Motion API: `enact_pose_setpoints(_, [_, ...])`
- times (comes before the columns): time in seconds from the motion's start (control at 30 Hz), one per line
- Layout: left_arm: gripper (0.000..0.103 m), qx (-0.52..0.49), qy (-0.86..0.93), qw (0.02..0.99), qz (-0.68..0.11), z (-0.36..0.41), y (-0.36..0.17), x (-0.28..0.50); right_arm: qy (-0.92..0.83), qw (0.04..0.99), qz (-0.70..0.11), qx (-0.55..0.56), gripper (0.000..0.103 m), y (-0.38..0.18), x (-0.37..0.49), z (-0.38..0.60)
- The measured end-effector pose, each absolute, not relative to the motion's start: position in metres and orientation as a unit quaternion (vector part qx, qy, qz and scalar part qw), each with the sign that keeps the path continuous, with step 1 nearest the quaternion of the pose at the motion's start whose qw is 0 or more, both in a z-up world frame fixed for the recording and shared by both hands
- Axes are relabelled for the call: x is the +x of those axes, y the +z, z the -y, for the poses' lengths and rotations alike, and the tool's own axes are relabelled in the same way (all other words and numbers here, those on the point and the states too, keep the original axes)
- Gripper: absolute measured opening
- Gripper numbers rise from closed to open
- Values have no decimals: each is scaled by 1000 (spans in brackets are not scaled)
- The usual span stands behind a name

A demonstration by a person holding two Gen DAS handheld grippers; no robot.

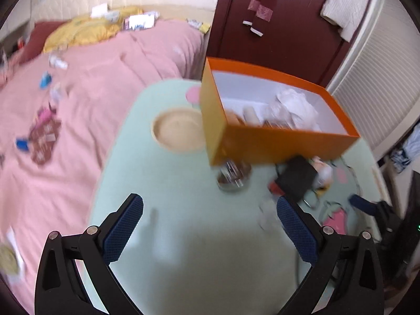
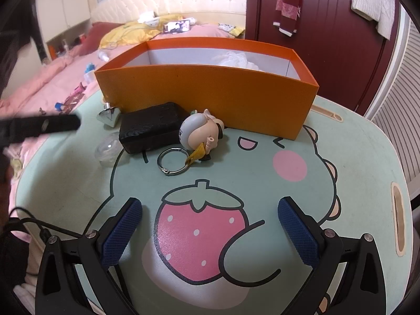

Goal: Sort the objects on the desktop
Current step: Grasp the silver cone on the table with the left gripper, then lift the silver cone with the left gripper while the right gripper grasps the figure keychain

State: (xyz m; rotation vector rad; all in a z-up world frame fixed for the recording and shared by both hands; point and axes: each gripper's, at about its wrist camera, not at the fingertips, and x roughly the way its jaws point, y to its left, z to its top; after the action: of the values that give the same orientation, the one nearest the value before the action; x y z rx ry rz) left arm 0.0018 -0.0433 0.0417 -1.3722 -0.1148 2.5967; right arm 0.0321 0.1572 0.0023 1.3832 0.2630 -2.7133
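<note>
An orange box (image 2: 210, 94) (image 1: 262, 144) stands on the mint table, holding white crumpled paper (image 1: 296, 105) and a few small items. In front of it lie a black case (image 2: 151, 128) (image 1: 296, 178), a doll keychain (image 2: 202, 134) with a metal ring (image 2: 173, 161), a shiny metal cone (image 2: 109, 115) and a clear plastic dome (image 2: 106, 149). A blurred silvery item (image 1: 232, 176) sits by the box's near corner. My left gripper (image 1: 210, 223) hovers open over the table, empty. Over the strawberry print my right gripper (image 2: 210, 220) is open and empty too.
A round wooden dish (image 1: 177, 130) sits left of the box. The table (image 2: 354, 157) is beside a pink bed (image 1: 92, 92) strewn with small things. A dark red door (image 2: 328, 21) stands behind. The other gripper's black finger (image 2: 42, 126) reaches in from the left.
</note>
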Motion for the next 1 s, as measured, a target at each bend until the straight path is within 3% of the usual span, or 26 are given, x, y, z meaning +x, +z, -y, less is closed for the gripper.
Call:
enact_pose_setpoints(0.13, [92, -469, 875, 118, -1, 25, 35, -15, -887, 44, -85, 451, 103, 1, 30, -157])
enact_pose_setpoints(0.37, [55, -479, 868, 129, -28, 9, 18, -32, -888, 44, -83, 450, 103, -1, 28, -157])
enact_pose_setpoints(0.4, [42, -474, 870, 130, -30, 9, 18, -32, -888, 44, -83, 450, 103, 0, 29, -159])
enact_pose_setpoints(0.47, [32, -467, 874, 129, -26, 13, 17, -30, -888, 44, -82, 450, 103, 0, 29, -160])
enact_pose_setpoints(0.6, [32, -458, 880, 130, 2, 28, 16, -20, -888, 44, -81, 451, 103, 1, 30, -163])
enact_pose_setpoints(0.77, [33, -447, 887, 114, -32, 31, 12, -2, -883, 38, -80, 460, 103, 3, 27, -164])
enact_pose_setpoints(0.87, [33, -442, 889, 113, -22, 34, 11, 2, -892, 27, -45, 450, 93, 12, 17, -168])
enact_pose_setpoints(1.0, [33, -443, 888, 121, -8, 39, 12, 1, -901, 11, 2, 434, 92, 24, 5, -175])
